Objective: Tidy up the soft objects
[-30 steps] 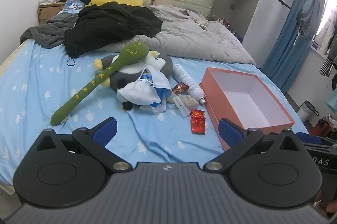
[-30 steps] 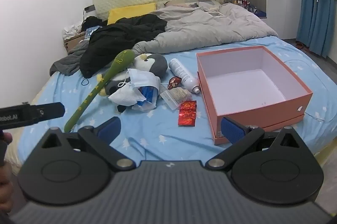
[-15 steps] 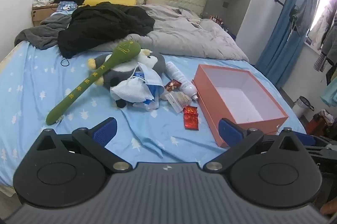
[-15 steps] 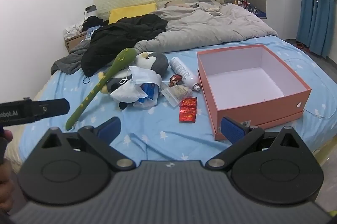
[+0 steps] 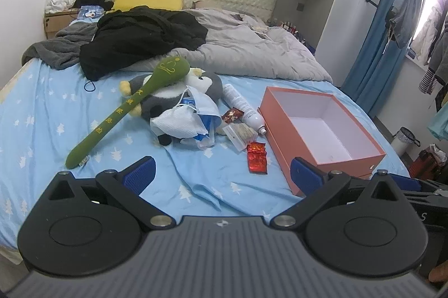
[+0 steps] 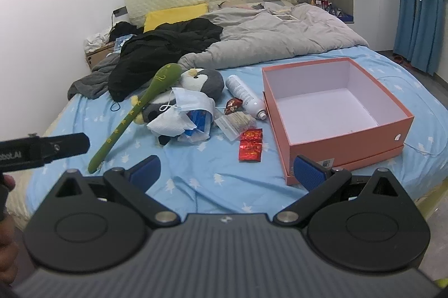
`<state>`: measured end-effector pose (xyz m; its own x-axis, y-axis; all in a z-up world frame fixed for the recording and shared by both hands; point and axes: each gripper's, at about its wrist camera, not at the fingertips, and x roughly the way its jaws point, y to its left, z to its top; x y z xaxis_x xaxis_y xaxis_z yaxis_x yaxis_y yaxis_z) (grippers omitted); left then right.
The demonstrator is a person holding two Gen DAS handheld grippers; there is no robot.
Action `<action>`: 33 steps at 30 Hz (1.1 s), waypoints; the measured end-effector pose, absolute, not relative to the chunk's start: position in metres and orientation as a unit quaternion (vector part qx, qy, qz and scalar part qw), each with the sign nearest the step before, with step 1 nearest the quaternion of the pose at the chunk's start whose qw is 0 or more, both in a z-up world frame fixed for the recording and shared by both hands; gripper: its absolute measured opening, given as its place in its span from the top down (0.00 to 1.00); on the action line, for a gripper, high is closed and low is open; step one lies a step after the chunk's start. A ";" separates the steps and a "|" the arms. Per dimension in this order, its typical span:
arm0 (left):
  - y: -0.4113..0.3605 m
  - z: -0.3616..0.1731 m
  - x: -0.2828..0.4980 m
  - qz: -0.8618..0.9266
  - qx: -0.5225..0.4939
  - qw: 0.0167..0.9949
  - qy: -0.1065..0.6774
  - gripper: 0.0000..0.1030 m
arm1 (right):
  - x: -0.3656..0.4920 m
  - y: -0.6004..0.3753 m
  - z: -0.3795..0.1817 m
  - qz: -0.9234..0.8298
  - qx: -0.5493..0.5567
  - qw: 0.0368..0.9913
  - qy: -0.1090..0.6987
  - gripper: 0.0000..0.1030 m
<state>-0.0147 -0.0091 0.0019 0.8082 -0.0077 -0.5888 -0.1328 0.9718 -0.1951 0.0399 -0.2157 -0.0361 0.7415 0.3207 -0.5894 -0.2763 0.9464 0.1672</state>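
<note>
A grey penguin plush (image 5: 208, 85) (image 6: 207, 79) lies mid-bed under a long green plush stick (image 5: 131, 107) (image 6: 140, 105). White and blue face masks (image 5: 190, 113) (image 6: 184, 113) are heaped on the plush. To the right stands an empty orange box (image 5: 282, 141) (image 6: 308, 147). My left gripper (image 5: 222, 176) is open and hovers over the blue sheet, well short of the pile. My right gripper (image 6: 226, 172) is open too, near the box's front left corner, holding nothing.
A white spray bottle (image 5: 242, 107) (image 6: 245, 96), red snack packets (image 5: 256, 158) (image 6: 250, 145) and a clear bag (image 5: 240, 134) lie between pile and box. Black clothes (image 5: 140, 37) and a grey duvet (image 5: 252, 49) cover the far half of the bed (image 5: 42, 107).
Both views have shifted slightly: the left gripper swung a little left then back, and the right gripper backed off a bit. Nothing on the bed has moved and both stay open.
</note>
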 end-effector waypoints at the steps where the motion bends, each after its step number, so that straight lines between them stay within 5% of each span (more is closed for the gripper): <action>1: -0.009 0.002 -0.015 0.032 -0.115 0.944 0.307 0.00 | 0.040 -0.216 -0.036 0.161 0.034 0.932 0.323 0.00; 33: -0.013 0.003 -0.015 0.029 -0.109 0.944 0.311 0.00 | 0.043 -0.215 -0.047 0.162 0.045 0.925 0.341 0.00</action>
